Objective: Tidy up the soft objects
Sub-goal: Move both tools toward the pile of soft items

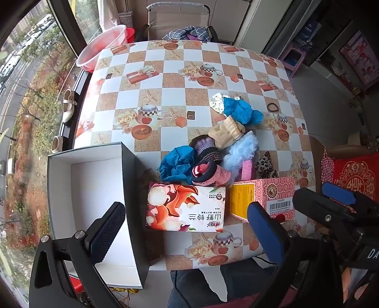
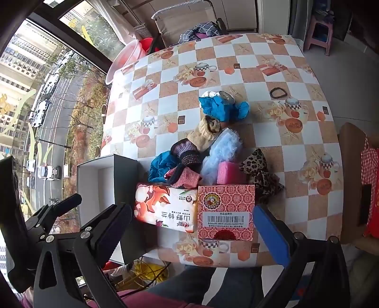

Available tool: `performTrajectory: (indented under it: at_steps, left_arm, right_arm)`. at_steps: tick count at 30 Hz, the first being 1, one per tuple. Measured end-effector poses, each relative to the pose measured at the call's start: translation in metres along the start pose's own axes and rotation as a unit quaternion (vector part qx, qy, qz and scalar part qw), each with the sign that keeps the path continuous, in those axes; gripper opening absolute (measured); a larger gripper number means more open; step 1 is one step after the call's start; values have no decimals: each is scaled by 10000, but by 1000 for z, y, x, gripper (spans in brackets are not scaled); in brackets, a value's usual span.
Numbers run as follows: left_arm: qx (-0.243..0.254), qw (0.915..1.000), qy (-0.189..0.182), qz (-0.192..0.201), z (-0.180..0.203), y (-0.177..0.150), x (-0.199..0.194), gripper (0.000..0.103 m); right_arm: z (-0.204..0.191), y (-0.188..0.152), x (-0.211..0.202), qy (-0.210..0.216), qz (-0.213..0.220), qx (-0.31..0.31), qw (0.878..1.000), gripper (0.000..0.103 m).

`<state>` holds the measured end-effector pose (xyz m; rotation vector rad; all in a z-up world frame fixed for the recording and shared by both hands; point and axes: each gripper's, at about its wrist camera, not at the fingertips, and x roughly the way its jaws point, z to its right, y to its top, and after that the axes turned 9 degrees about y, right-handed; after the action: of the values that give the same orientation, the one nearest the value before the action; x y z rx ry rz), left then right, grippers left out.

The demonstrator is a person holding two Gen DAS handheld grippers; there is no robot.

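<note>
A heap of soft things lies mid-table: two blue cloths (image 1: 176,164) (image 2: 222,107), a beige knitted piece (image 1: 227,132), light blue fluff (image 2: 222,151), a pink knitted sock (image 1: 208,174), a pink sponge (image 2: 228,173) and a leopard-print pouch (image 2: 258,170). An open box (image 1: 94,196) with a white inside stands at the table's near left edge. My left gripper (image 1: 187,207) hangs open above the tissue pack (image 1: 187,206). My right gripper (image 2: 192,209) is open too, high over the tissue pack and the pink carton (image 2: 226,210). Neither holds anything.
A brown hair tie (image 2: 278,92) lies apart at the far right of the checked table (image 1: 180,78). A pink basin (image 1: 104,47) and a chair (image 1: 177,19) stand beyond the far edge. A person's legs (image 1: 213,284) are at the near edge, a red cushion (image 1: 355,173) to the right.
</note>
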<state>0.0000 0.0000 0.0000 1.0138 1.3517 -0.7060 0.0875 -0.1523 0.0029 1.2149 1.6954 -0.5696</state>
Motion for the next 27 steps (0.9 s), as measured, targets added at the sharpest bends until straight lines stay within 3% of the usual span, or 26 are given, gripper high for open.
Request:
performTrajectory:
  at_steps: [27]
  left_arm:
    - [-38, 10000, -63, 11, -1, 0, 3, 103]
  right_arm:
    - [15, -8, -5, 1, -17, 201, 9998, 103]
